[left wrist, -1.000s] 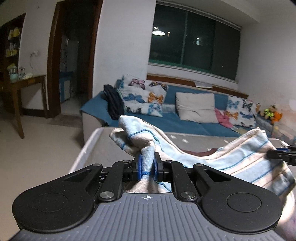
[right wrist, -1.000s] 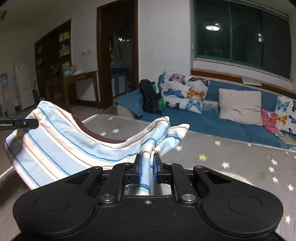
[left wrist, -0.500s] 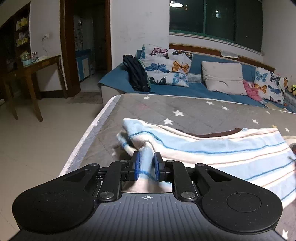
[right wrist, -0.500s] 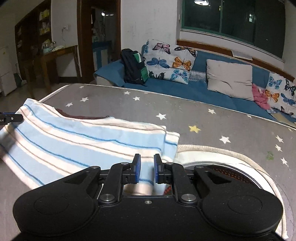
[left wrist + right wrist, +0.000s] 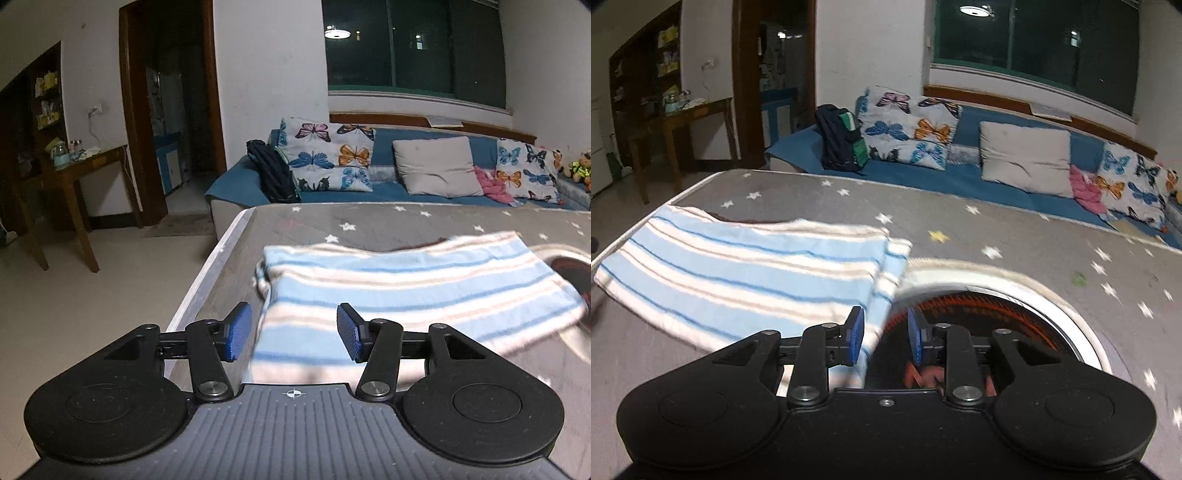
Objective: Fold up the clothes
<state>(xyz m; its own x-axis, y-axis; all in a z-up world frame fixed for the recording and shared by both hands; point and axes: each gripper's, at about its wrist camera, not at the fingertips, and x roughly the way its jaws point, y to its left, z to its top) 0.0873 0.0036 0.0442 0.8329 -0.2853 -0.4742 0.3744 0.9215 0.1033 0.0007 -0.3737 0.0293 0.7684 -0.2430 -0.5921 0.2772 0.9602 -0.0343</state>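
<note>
Filling the far side of the room, a blue sofa (image 5: 369, 188) stands under a dark window (image 5: 413, 48) and carries butterfly cushions (image 5: 327, 158), a grey cushion (image 5: 436, 168) and a dark backpack (image 5: 840, 138). At the left there is a wooden side table (image 5: 74, 177) near a doorway (image 5: 173, 110).

Closer lies the bed (image 5: 997, 229), covered with a grey sheet with small stars. The striped garment (image 5: 406, 291), light blue and cream, lies flat and folded on it, near the left edge of the bed. Its long axis and its stripes run from left to right across both views.

Only the right wrist view shows clearly a round thing with a white rim (image 5: 1034, 291) and a dark inside, just at the right end of the garment; in the left view it is a blur at the picture's edge.

The left tongs (image 5: 293, 332) are spread wide and released, with the near edge of the garment between them. The right tongs (image 5: 884, 336) are also released, over the garment's right corner.
</note>
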